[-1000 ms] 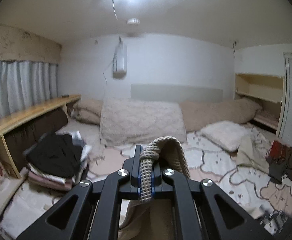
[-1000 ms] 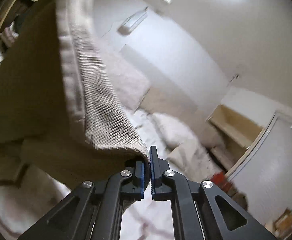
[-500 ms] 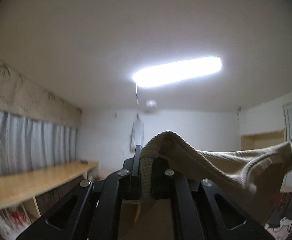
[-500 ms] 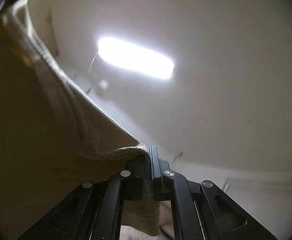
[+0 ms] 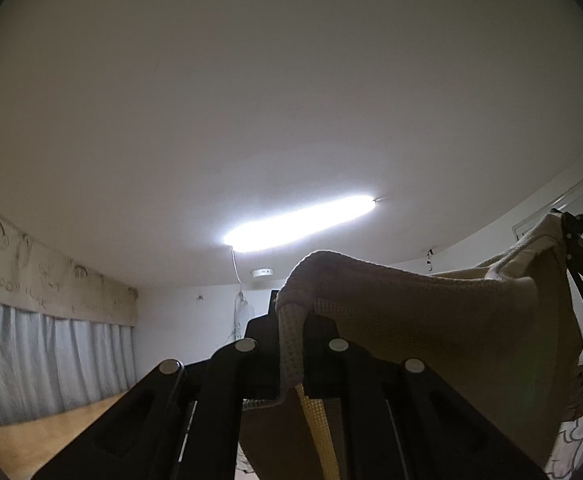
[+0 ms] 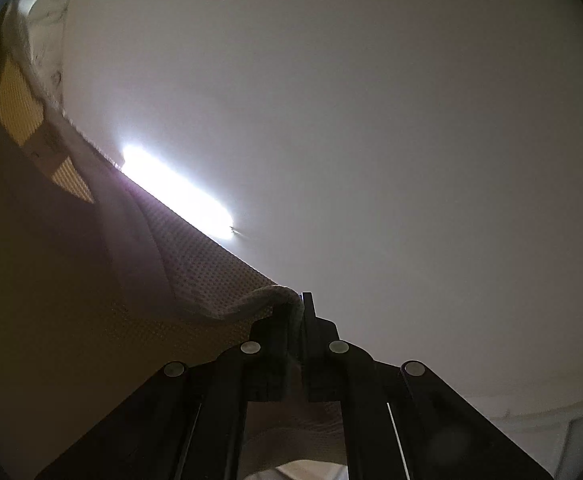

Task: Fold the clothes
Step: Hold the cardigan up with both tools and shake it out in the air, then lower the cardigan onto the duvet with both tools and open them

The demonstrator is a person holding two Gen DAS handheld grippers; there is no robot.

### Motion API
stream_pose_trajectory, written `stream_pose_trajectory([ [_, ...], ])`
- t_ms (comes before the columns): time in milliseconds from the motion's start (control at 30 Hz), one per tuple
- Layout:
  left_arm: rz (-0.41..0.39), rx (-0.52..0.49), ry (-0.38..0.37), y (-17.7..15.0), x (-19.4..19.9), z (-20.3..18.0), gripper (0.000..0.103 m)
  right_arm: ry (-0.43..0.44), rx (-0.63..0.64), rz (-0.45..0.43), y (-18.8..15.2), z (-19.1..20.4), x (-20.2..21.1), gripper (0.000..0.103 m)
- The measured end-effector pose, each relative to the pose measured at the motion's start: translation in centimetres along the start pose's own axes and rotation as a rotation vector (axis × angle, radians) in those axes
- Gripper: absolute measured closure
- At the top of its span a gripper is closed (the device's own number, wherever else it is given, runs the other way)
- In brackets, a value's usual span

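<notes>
A beige waffle-knit garment (image 5: 431, 320) hangs stretched in the air between both grippers. My left gripper (image 5: 291, 328) is shut on one corner of its edge. The cloth runs right from it to my right gripper (image 5: 575, 256), seen at the right edge of the left wrist view. In the right wrist view my right gripper (image 6: 297, 320) is shut on the other corner, and the garment (image 6: 91, 280) spreads away to the left and fills the lower left. Both cameras tilt up toward the ceiling.
A long ceiling light (image 5: 299, 220) glows overhead; it also shows in the right wrist view (image 6: 175, 192). Grey curtains (image 5: 43, 360) and a wooden shelf (image 5: 31, 436) are at the left. A patch of patterned bedding (image 5: 579, 440) shows at lower right.
Both grippers have risen and tilted up with the garment; the bed and the clothes pile dropped out of view, and the ceiling now fills both views. The cloth is pulled tauter between them.
</notes>
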State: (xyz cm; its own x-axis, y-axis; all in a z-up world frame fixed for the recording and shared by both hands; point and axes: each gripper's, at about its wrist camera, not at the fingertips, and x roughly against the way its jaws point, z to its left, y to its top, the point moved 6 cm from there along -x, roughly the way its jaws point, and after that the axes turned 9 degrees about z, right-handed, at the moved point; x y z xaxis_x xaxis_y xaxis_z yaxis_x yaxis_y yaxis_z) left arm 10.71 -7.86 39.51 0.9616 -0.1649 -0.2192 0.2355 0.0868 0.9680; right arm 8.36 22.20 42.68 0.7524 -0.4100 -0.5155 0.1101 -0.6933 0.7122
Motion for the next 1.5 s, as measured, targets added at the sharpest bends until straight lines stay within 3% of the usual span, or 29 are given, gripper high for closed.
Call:
stream_pose_trajectory([
  [167, 0.045, -0.020, 0.038, 0.2, -2.0, -0.2, 0.096, 0.038, 0.022, 0.044, -0.2, 0.7, -0.9, 0.099],
  [333, 0.208, -0.005, 0.064, -5.3, -8.2, 0.1, 0.094, 0.159, 0.071, 0.148, -4.0, 6.2, -4.1, 0.099],
  [467, 0.376, 0.003, 0.083, -12.7, -14.4, 0.4, 0.094, 0.255, 0.127, 0.242, -8.8, 13.2, -7.1, 0.099],
  [733, 0.646, 0.044, 0.136, -30.7, -26.5, 0.3, 0.094, 0.442, 0.211, 0.486, -21.9, 30.8, -13.5, 0.099],
  [900, 0.835, 0.084, 0.128, -42.4, -33.3, -0.6, 0.094, 0.548, 0.227, 0.656, -28.3, 42.0, -15.4, 0.099],
  [1000, 0.905, 0.118, 0.125, -47.0, -37.2, -1.1, 0.094, 0.566, 0.282, 0.712, -34.0, 47.8, -16.1, 0.099],
  [1100, 0.959, 0.171, 0.120, -50.0, -40.6, -1.5, 0.094, 0.582, 0.325, 0.768, -37.5, 52.6, -18.5, 0.099],
  [1200, 1.022, 0.157, 0.125, -53.4, -43.6, -1.6, 0.094, 0.620, 0.312, 0.853, -41.5, 58.4, -18.6, 0.099],
  [1300, 1.141, 0.176, 0.125, -58.5, -46.4, -1.3, 0.094, 0.746, 0.271, 1.036, -45.4, 62.2, -20.0, 0.099],
  [1367, 1.243, 0.202, 0.134, -62.4, -47.3, -1.1, 0.094, 0.839, 0.172, 1.205, -49.2, 65.0, -20.3, 0.098],
  [1400, 1.301, 0.218, 0.141, -64.6, -47.7, -1.1, 0.093, 0.869, 0.129, 1.274, -51.0, 66.3, -20.1, 0.095],
  [1433, 1.347, 0.229, 0.148, -66.5, -48.0, -1.0, 0.091, 0.874, 0.091, 1.333, -52.2, 67.0, -19.7, 0.086],
  [1467, 1.380, 0.230, 0.156, -68.1, -48.2, -1.0, 0.091, 0.872, 0.057, 1.387, -53.4, 67.6, -19.3, 0.054],
  [1500, 1.411, 0.226, 0.166, -69.6, -48.4, -1.1, 0.091, 0.817, 0.053, 1.394, -54.2, 68.1, -19.4, 0.023],
])
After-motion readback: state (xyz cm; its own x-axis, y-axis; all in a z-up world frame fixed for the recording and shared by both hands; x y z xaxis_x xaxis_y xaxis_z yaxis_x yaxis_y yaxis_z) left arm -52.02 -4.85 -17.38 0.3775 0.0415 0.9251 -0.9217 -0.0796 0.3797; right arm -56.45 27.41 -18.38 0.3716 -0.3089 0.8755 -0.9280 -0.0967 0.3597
